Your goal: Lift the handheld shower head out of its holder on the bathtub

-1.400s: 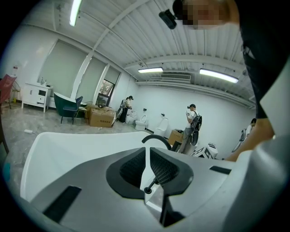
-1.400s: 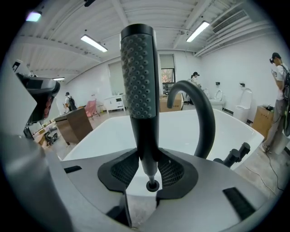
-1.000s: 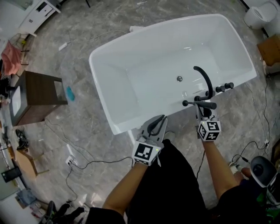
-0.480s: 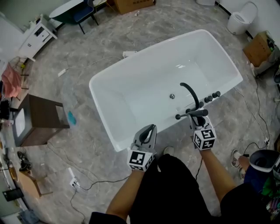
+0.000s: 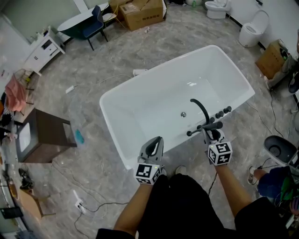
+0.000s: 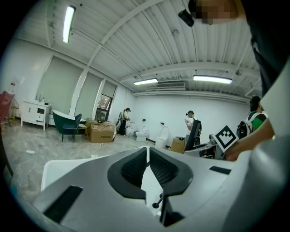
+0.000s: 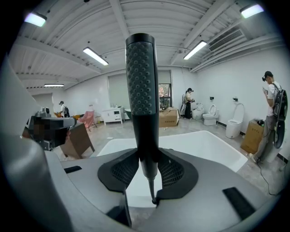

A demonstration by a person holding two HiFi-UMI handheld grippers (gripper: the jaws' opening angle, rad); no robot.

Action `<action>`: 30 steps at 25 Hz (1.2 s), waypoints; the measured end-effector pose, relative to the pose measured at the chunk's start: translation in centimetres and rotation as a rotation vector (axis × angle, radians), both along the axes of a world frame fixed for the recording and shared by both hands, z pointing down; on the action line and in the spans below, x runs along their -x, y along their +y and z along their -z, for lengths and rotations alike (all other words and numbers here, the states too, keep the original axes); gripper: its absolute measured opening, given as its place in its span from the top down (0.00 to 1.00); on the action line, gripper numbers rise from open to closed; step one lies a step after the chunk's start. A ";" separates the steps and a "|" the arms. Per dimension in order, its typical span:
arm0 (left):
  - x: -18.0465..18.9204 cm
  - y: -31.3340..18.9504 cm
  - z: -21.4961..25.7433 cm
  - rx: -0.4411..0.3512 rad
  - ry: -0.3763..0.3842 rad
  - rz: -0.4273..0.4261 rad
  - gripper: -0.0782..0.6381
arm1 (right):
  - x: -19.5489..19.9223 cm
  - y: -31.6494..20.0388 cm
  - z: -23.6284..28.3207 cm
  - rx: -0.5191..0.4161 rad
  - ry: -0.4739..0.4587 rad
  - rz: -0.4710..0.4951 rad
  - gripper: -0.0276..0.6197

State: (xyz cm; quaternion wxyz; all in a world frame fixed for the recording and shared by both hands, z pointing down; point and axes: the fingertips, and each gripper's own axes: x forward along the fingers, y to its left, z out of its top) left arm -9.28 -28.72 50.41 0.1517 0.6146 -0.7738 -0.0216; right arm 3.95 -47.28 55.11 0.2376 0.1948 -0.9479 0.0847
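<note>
The white bathtub (image 5: 117,112) fills the middle of the head view. A black arched faucet (image 5: 201,108) and black knobs (image 5: 222,112) stand on its near right rim. My right gripper (image 5: 211,133) is shut on the black handheld shower head (image 5: 204,127), which hangs crosswise just off the rim. In the right gripper view the shower head (image 7: 142,86) stands upright between the pads (image 7: 123,171), and its thin hose (image 7: 152,190) drops below. My left gripper (image 5: 155,141) hovers at the tub's near edge, shut and empty, as the left gripper (image 6: 147,154) view also shows.
A dark wooden cabinet (image 5: 44,135) stands left of the tub, with cables (image 5: 79,196) on the floor before it. Cardboard boxes (image 5: 145,14), a blue chair (image 5: 96,23) and toilets (image 5: 250,30) stand beyond. A black bin (image 5: 279,148) sits at my right. People (image 6: 190,124) stand far off.
Both grippers have risen. The right one has carried the shower head up and away from the fittings on the tub's rim. The left one stays shut and empty.
</note>
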 end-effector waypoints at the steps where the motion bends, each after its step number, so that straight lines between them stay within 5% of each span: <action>1: 0.0 -0.1 0.3 -0.004 -0.003 -0.001 0.87 | 0.0 0.1 0.3 0.002 -0.004 0.000 0.77; 30: 1.1 -1.1 2.3 -0.025 -0.032 0.036 0.87 | 0.6 -0.7 3.7 -0.035 -0.027 0.025 0.77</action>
